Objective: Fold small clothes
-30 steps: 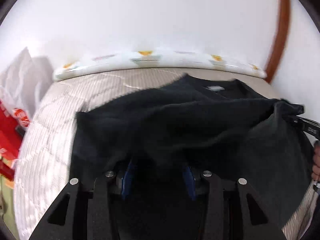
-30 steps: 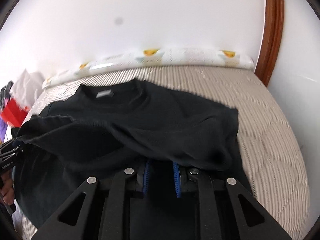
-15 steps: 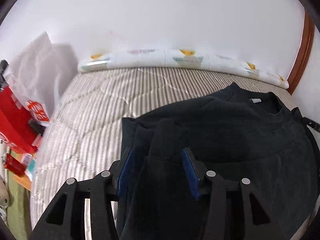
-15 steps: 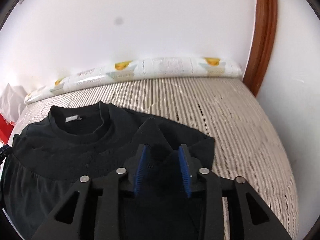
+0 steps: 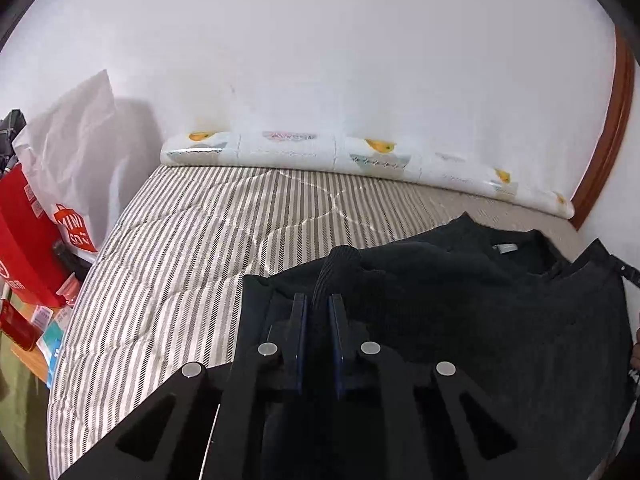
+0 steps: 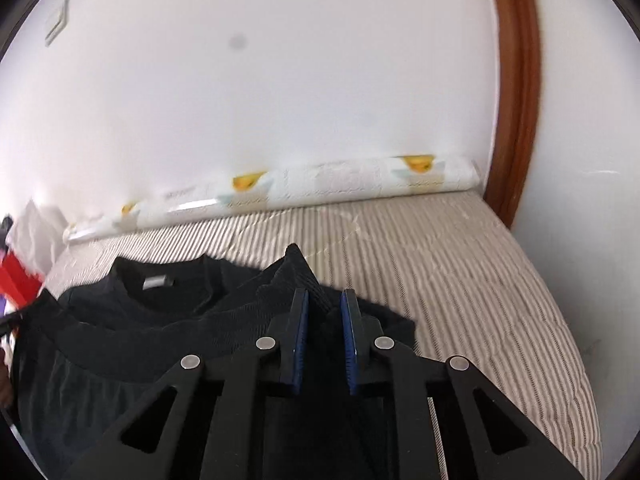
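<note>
A black knit sweater point(image 5: 472, 320) lies on the striped mattress point(image 5: 192, 248), its collar with a grey label toward the wall. Its ribbed hem is lifted and carried over the body toward the collar. My left gripper point(image 5: 318, 300) is shut on the hem's left corner, which sticks up between the blue pads. My right gripper point(image 6: 324, 296) is shut on the hem's right corner, a black point of fabric point(image 6: 296, 264) rising between its pads. The sweater point(image 6: 160, 312) also shows in the right wrist view, with the mattress point(image 6: 460, 272) beyond it.
A rolled white printed quilt point(image 5: 360, 156) lies along the white wall. A white shopping bag point(image 5: 76, 160) and red boxes point(image 5: 24, 232) stand off the mattress's left edge. A brown door frame point(image 6: 516, 100) rises at the right. Bare striped mattress lies to the left and far side.
Both grippers have carried the hem forward and up over the sweater toward the collar. The fabric is now pinched narrower between the pads, and more bare mattress shows on the left.
</note>
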Demonstrator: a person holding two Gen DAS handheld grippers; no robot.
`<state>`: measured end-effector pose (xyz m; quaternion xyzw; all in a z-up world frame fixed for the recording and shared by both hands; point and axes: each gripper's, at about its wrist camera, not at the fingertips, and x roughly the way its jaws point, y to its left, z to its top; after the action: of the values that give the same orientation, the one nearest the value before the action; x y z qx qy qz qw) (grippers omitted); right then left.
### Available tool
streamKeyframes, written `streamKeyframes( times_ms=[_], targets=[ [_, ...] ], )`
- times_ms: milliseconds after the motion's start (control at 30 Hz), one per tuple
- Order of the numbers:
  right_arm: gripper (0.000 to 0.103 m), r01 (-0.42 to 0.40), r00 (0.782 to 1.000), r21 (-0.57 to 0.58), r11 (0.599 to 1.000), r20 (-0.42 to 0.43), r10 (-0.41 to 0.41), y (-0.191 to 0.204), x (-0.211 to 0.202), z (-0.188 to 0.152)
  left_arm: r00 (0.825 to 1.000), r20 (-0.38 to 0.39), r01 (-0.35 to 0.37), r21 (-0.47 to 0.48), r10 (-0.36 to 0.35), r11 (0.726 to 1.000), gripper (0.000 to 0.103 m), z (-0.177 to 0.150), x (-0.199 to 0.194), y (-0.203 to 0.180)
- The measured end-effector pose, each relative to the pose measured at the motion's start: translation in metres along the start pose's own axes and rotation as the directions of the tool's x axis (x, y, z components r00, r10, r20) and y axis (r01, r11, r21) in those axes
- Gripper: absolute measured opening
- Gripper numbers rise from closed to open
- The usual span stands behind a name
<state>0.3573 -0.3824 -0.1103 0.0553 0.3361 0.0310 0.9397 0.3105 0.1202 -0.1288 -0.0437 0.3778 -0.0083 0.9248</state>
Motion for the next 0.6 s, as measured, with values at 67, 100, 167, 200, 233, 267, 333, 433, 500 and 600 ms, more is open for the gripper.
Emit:
streamKeyframes(
  times_ms=[67, 100, 167, 200, 233, 267, 333, 433, 500, 600],
  targets=[
    [0.016, 0.033, 0.999, 0.001, 0.999, -0.040, -0.033, -0.001, 0.017, -0.001, 0.999, -0.034, -0.004, 0.004, 0.004, 1.000, 0.010, -0.001, 0.013, -0.002],
    [0.016, 0.045, 0.997, 0.002, 0.999, -0.069, -0.044, -0.001, 0.027, -0.004, 0.998, -0.057, -0.016, 0.003, 0.016, 1.000, 0.010, -0.003, 0.020, -0.003],
    [0.016, 0.064, 0.990, 0.001, 0.998, -0.125, -0.063, -0.004, 0.048, -0.014, 0.997, -0.077, -0.014, -0.002, 0.013, 1.000, 0.011, -0.004, 0.026, -0.002],
    [0.016, 0.067, 0.987, 0.004, 0.998, -0.145, -0.065, -0.006, 0.054, -0.016, 0.997, -0.081, -0.010, -0.008, 0.009, 1.000, 0.011, -0.004, 0.026, -0.001],
    [0.017, 0.059, 0.986, 0.020, 0.998, -0.159, -0.055, -0.009, 0.056, -0.017, 0.996, -0.085, -0.009, -0.011, 0.008, 1.000, 0.013, -0.004, 0.026, 0.000],
    [0.017, 0.048, 0.987, 0.032, 0.998, -0.153, -0.042, -0.011, 0.053, -0.016, 0.996, -0.091, -0.013, -0.010, 0.012, 1.000, 0.015, -0.004, 0.026, 0.000],
    [0.023, 0.047, 0.986, 0.041, 0.998, -0.161, -0.040, -0.013, 0.049, -0.017, 0.994, -0.103, -0.023, 0.003, 0.023, 1.000, 0.018, -0.004, 0.026, -0.002],
    [0.034, 0.056, 0.984, 0.025, 0.998, -0.171, -0.051, -0.013, 0.035, -0.021, 0.993, -0.108, -0.035, 0.042, 0.039, 0.999, 0.021, -0.008, 0.022, -0.008],
    [0.041, 0.084, 0.983, 0.004, 0.996, -0.162, -0.083, -0.014, 0.020, -0.027, 0.993, -0.110, -0.042, 0.047, 0.047, 0.998, 0.028, -0.011, 0.017, -0.009],
    [0.042, 0.128, 0.978, -0.017, 0.992, -0.167, -0.129, -0.019, -0.002, -0.043, 0.990, -0.135, -0.026, 0.031, 0.030, 0.999, 0.032, -0.020, 0.009, -0.008]
  ],
)
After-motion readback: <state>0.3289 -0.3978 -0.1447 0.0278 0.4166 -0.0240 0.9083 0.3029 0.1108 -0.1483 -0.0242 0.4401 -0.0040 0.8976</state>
